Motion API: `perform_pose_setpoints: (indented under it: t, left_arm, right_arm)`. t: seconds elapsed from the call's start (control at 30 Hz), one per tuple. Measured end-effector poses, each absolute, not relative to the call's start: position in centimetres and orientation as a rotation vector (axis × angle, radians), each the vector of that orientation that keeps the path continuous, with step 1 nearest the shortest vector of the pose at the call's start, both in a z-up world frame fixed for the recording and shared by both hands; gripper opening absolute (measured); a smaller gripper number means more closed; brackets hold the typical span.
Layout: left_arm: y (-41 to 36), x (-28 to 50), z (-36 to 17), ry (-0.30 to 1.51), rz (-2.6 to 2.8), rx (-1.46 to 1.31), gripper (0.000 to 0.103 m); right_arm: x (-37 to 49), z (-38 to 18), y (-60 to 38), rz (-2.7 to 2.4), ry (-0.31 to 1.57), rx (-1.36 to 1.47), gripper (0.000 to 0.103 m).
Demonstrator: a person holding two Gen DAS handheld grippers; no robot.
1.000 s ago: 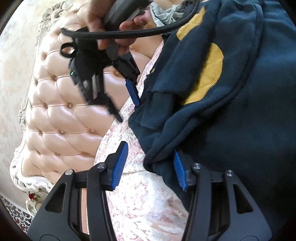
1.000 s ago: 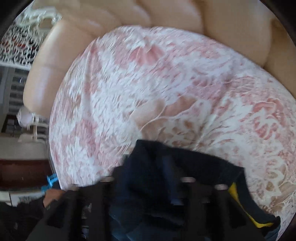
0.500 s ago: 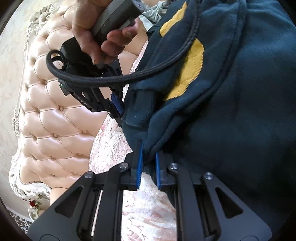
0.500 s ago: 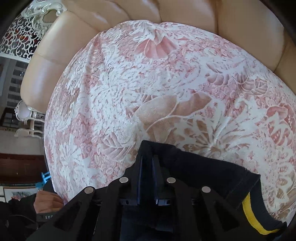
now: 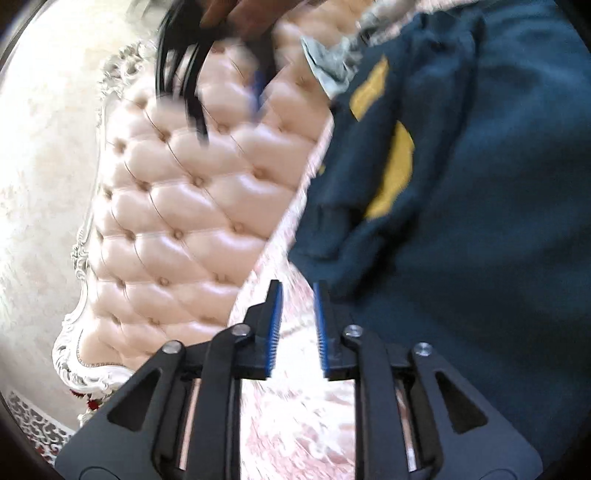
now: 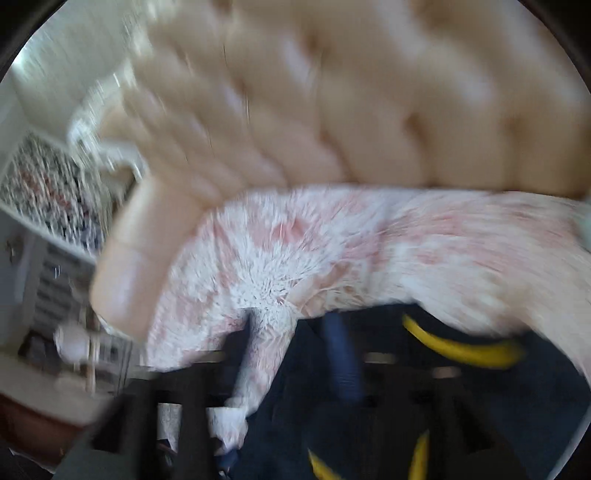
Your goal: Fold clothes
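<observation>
- Navy fleece garment with yellow patches (image 5: 480, 221) lies spread on the pink-and-white floral bed cover (image 5: 295, 406), filling the right half of the left wrist view; its rolled lower-left edge ends just ahead and to the right of the left claw (image 5: 297, 325).
- Left claw: jaws have just been opening and stand partly apart, the blue ribbed pads parallel, with only floral cover between them; nothing is held. The right pad sits just beside the garment's edge, apparently not pressing it.
- Right claw (image 6: 291, 354): heavily blurred in its own view; jaws have just been opening and stand wide. Floral cover shows between the dark fingers, navy cloth with a yellow band (image 6: 458, 343) lies under and to the right of them. No grip is evident.
- In the left wrist view the right claw appears only as a dark smear, held by a hand (image 5: 240, 18), over the tufted peach leather headboard (image 5: 192, 206), well apart from the garment.
- Judgement: the folded edge runs diagonally up towards the headboard; the left claw is the nearer, so any next pinch on that edge favours it, reaching rightward.
</observation>
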State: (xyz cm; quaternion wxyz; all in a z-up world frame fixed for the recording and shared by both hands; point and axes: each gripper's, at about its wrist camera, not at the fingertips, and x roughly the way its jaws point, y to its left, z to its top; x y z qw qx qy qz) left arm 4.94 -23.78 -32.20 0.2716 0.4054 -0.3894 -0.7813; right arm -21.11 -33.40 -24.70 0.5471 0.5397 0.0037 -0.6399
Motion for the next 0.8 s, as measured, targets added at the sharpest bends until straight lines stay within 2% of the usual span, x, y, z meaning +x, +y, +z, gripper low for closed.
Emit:
perform_pose_setpoints:
  t: [0.03, 0.1, 0.3, 0.4, 0.53, 0.57, 0.7, 0.77, 0.8]
  left_arm:
    - [-23.5, 4.5, -32.6, -1.108, -2.101, 1.111, 0.057]
    - [-23.0, 3.7, -33.4, -1.225, -2.092, 1.15, 0.072]
    - [-21.3, 2.3, -36.0, -1.454, -2.021, 1.277, 0.072]
    - [-21.4, 2.0, -36.7, -1.514, -1.982, 1.304, 0.069]
    - [-21.8, 1.7, -36.6, -1.584, -1.905, 1.343, 0.063]
    - [-21.9, 1.6, -36.6, -1.588, -1.904, 1.353, 0.059]
    - [-22.3, 1.7, -36.8, -1.583, -1.896, 1.402, 0.024]
    - [-22.5, 1.8, -37.2, -1.587, -1.892, 1.414, 0.02]
    - [-22.4, 1.9, -37.6, -1.592, -1.892, 1.422, 0.016]
  right_arm:
    - [-20.9, -24.1, -30.0, -1.562, -0.031, 1.268, 0.082]
    - [-19.9, -24.1, -22.6, -1.65, -0.106, 1.277, 0.082]
    - [-17.4, -28.8, -4.0, -1.763, -0.564, 1.419, 0.082]
    - [-17.1, -31.5, -1.5, -1.716, -0.673, 1.494, 0.083]
    - [-18.1, -31.8, -3.7, -1.683, -0.639, 1.468, 0.083]
    - [-18.4, -31.9, -4.4, -1.689, -0.618, 1.463, 0.083]
    - [-19.7, -32.6, -7.0, -1.636, -0.555, 1.47, 0.083]
    - [-20.0, -33.2, -8.0, -1.607, -0.533, 1.501, 0.083]
    - [-20.1, -33.5, -8.4, -1.603, -0.526, 1.516, 0.083]
